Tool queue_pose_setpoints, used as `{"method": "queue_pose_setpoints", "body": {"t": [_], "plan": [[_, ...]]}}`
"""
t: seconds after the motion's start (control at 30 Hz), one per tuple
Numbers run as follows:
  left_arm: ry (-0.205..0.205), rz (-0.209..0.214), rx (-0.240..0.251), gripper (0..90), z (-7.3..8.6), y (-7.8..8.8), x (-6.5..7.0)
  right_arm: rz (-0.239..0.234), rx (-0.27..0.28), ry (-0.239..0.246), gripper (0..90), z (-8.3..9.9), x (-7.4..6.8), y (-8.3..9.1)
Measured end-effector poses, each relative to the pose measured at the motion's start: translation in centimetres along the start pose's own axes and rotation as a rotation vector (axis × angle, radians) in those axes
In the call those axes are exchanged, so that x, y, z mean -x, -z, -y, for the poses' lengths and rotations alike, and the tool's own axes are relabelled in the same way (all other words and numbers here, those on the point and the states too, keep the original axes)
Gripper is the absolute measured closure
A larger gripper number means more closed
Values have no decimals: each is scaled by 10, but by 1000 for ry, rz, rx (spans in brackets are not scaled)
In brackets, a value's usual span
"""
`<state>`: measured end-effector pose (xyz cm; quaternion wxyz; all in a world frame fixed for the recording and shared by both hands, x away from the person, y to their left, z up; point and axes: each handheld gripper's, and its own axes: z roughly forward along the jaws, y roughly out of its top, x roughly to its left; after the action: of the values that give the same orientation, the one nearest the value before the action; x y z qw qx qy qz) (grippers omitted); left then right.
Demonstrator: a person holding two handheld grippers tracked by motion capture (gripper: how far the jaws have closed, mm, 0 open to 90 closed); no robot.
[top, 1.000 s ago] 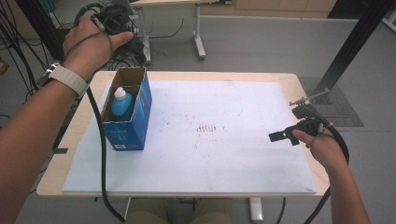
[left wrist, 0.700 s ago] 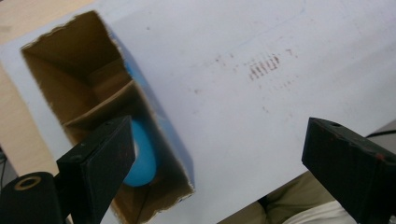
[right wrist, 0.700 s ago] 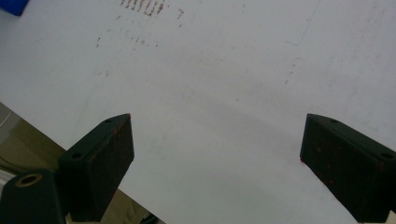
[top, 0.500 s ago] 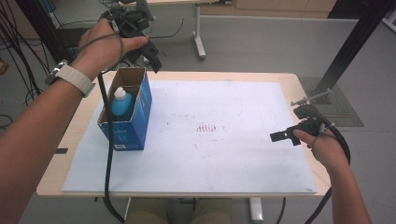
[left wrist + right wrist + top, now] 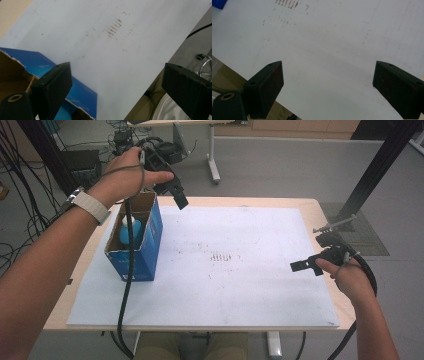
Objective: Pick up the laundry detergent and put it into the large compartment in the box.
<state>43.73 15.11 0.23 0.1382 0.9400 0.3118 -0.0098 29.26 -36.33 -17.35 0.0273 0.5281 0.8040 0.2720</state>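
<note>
left gripper [image 5: 177, 195] jaws apart, above blue box [image 5: 145, 245] | right gripper [image 5: 305, 266] jaws apart, well away

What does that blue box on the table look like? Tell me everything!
The blue box is cardboard: blue printed outside, plain brown inside. Its top is open, with torn, ragged edges in the left gripper view. It stands upright near the left edge of the white sheet that covers the table. Inside stands a light blue bottle with a white cap, reaching about to the rim. The left gripper hangs above the box's far end, jaws open, not touching it; its black cable trails down across the box's front.
</note>
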Motion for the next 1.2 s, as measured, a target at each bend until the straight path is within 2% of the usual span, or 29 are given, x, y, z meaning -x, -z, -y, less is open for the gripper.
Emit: {"method": "queue_pose_setpoints", "body": {"t": [0.03, 0.13, 0.23, 0.63, 0.77, 0.97, 1.0, 1.03, 1.1, 1.2], "plan": [[0, 0, 0, 102, 0, 0, 0, 0, 0, -1, 98, 0, 0, 0], [-51, 12, -11, 104, -4, -8, 1, 0, -1, -3, 98, 0, 0, 0], [-85, 15, -23, 104, -7, -15, 2, 5, -5, -13, 98, 0, -1, 0], [-182, 31, -44, 103, -13, -34, 4, -4, -5, -12, 98, 0, 2, -4], [-234, 36, -76, 103, -20, -47, 7, -3, -7, -16, 98, -1, 2, -5], [-268, 37, -90, 104, -23, -57, 11, -1, -11, -17, 98, -2, 2, -6], [-291, 35, -96, 104, -24, -59, 15, 0, -10, -16, 98, -2, 2, -6], [-291, 35, -96, 105, -24, -59, 15, 0, -10, -16, 98, -2, 2, -6], [-316, 34, -106, 106, -26, -62, 18, -2, -11, -21, 98, -3, 3, -7], [-325, 43, -117, 106, -28, -65, 19, -4, -12, -16, 98, -3, 4, -8]]}}
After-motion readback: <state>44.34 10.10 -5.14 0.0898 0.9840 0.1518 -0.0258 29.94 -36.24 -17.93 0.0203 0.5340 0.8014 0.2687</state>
